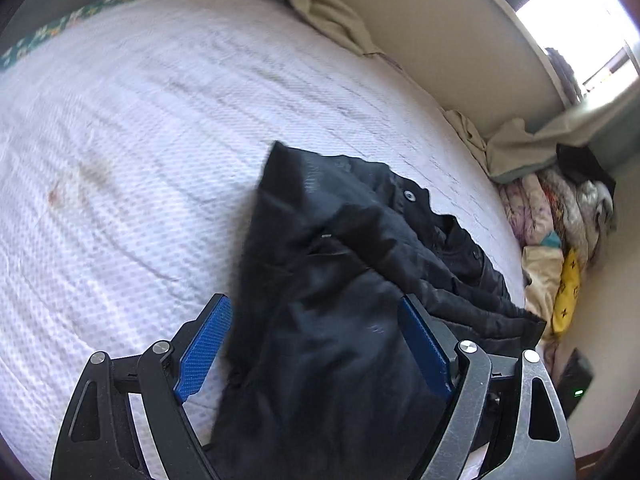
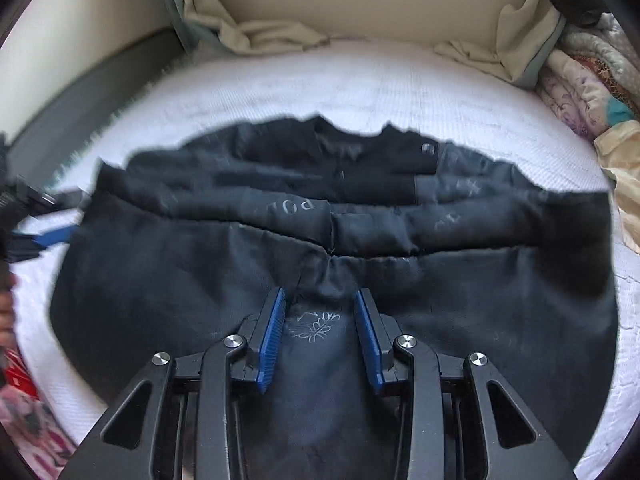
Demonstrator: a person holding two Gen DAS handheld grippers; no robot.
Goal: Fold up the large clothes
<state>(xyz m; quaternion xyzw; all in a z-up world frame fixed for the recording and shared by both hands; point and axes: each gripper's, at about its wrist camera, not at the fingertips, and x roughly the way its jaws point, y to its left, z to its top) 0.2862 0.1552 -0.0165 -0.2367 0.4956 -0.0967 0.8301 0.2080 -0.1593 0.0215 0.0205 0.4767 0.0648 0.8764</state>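
Left gripper: blue pads spread wide, released. A fold of the black jacket lies in the gap between them, nearer the right pad; can't tell if either pad touches it, no pinch visible. Left of the left pad and ahead of the tips, bare white mattress cover, faint stain ahead-left. Jacket runs forward and to the right from the tips, snap button ahead-right. Far right past the jacket, a pile of bedding and clothes by the wall, beige sheet bunched above it.

Right gripper: pads apart, released, hovering over the jacket, fabric with a pale printed motif showing between them, not clamped. Jacket is spread wide across the mattress cover, extending left, right and ahead of the tips, collar at the far edge. Far left of this gripper, the left gripper sits at the jacket's left edge, blurred. Ahead, beige headboard with crumpled sheet; far right, the bedding pile
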